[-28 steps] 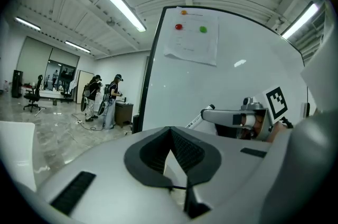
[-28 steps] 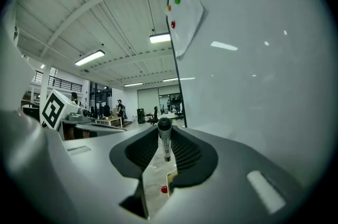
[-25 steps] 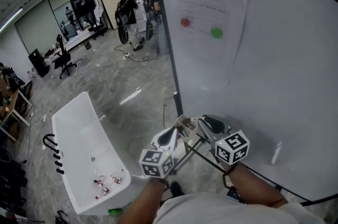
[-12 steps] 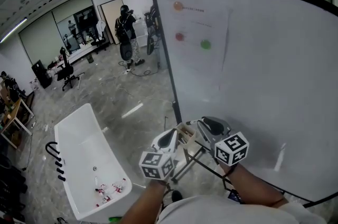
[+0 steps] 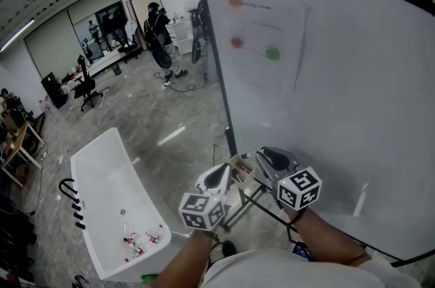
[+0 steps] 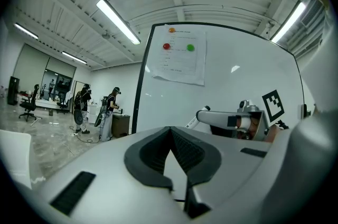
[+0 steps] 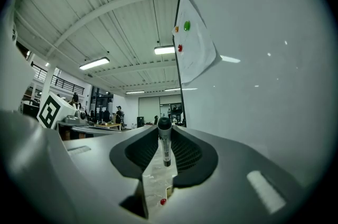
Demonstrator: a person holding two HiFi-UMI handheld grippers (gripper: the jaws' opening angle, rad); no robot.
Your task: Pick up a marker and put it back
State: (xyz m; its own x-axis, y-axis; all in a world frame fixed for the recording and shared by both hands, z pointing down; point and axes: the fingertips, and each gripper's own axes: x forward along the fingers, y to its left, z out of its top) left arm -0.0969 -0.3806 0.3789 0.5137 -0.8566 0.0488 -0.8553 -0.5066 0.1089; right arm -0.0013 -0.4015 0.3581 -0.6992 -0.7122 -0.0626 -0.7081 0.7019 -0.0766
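Note:
A marker [image 7: 165, 142] with a black cap stands upright between the jaws of my right gripper [image 7: 165, 133], which is shut on it. In the head view the right gripper [image 5: 269, 160] hovers close to the lower edge of the whiteboard [image 5: 353, 103], and the marker itself is hard to make out there. My left gripper [image 5: 219, 175] is held just to its left, about level with it. In the left gripper view the left gripper [image 6: 170, 131] has its tips touching with nothing between them, and the right gripper [image 6: 228, 119] shows beyond it.
A paper sheet [image 5: 266, 42] with coloured magnets hangs on the whiteboard's upper left. A long white tub [image 5: 102, 178] with small items lies on the floor at lower left. People [image 5: 158, 28] and office chairs stand far back in the hall.
Both grippers keep their place and their grip. Only the head view has swung a little, so the whiteboard and the tub shift slightly in the frame.

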